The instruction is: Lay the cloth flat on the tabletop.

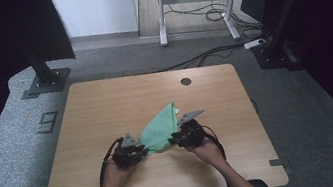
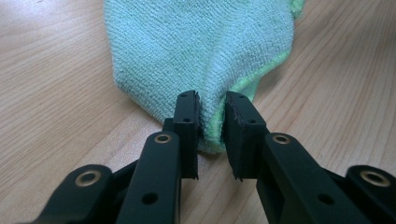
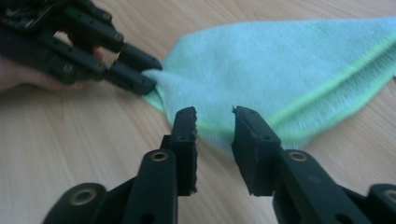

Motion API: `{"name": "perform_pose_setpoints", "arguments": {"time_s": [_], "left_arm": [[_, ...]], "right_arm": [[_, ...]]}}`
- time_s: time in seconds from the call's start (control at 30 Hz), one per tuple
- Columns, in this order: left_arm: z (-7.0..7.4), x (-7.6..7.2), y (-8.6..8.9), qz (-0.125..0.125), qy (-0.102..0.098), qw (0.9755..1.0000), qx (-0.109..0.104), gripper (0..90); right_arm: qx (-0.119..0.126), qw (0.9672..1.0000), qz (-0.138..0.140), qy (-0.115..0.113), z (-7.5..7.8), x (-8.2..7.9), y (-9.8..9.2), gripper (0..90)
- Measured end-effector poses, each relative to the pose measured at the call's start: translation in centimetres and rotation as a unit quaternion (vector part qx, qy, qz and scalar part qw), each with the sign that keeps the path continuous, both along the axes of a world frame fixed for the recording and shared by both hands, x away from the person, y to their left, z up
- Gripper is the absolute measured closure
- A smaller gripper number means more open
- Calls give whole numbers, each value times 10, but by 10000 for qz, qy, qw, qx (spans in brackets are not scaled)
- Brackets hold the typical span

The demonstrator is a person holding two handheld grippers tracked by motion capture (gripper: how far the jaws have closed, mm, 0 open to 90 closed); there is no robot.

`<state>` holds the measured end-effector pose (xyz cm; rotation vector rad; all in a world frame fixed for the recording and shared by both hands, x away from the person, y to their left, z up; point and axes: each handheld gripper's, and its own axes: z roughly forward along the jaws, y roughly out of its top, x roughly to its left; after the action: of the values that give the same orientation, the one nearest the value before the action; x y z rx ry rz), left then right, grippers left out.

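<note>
1. One thing to watch: a green microfibre cloth (image 1: 160, 127), folded into a rough triangle on the wooden table (image 1: 105, 103). Lies near the front middle, point aimed away from the person.
2. Pinched at its near left corner by the left gripper (image 2: 212, 116), jaws drawn narrow, pads pressed on the bunched terry. Looks like an anchor grip: pins that corner low at the tabletop, ready for pulling the fabric taut or folding it over.
3. Over to the right gripper (image 3: 214, 121), poised at the cloth's other side, just at the lime-stitched folded edge. Narrow jaws here too, but with a clear gap between the pads. Edge right at the tips, no pad seen pressing on it. Nothing held there, by the look of it.
4. Set facing each other across the cloth's near side, close together, one hand behind each gripper. A sensible stance for taking two corners and lifting or spreading the cloth evenly.
5. Hinges on that second grip, judging from here: needs to catch both layers at the hem, or risks losing the fold.
6. Now for writing. No tag, brand or label readable on cloth or grippers. Out on the grey floor left of the table, a taped mark (image 1: 47, 122) reading like a 9.
</note>
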<state>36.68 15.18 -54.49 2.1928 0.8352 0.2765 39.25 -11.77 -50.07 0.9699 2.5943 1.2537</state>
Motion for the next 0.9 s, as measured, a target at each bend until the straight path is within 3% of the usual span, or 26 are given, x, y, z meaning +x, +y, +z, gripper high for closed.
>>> {"name": "perform_pose_setpoints", "arguments": {"time_s": [0.27,0.4,0.53,0.67,0.8,0.9], "left_arm": [[0,0,0,1,16,10000,-17,745],[0,1,1,2,40,10000,-40,743],[0,1,0,7,66,10000,-50,737],[0,1,1,13,100,9999,-72,734],[1,3,1,48,182,9997,-121,733],[2,4,2,108,215,9997,-99,771]], "right_arm": [[-391,9992,-44,31,-4,15,13,765],[-530,9986,-54,57,-8,11,6,764],[-555,9984,24,128,-14,4,-5,694],[-557,9983,102,126,-19,0,-5,681],[-790,9967,186,38,-24,-2,2,833],[-945,9954,165,-59,-23,-3,3,871]]}}
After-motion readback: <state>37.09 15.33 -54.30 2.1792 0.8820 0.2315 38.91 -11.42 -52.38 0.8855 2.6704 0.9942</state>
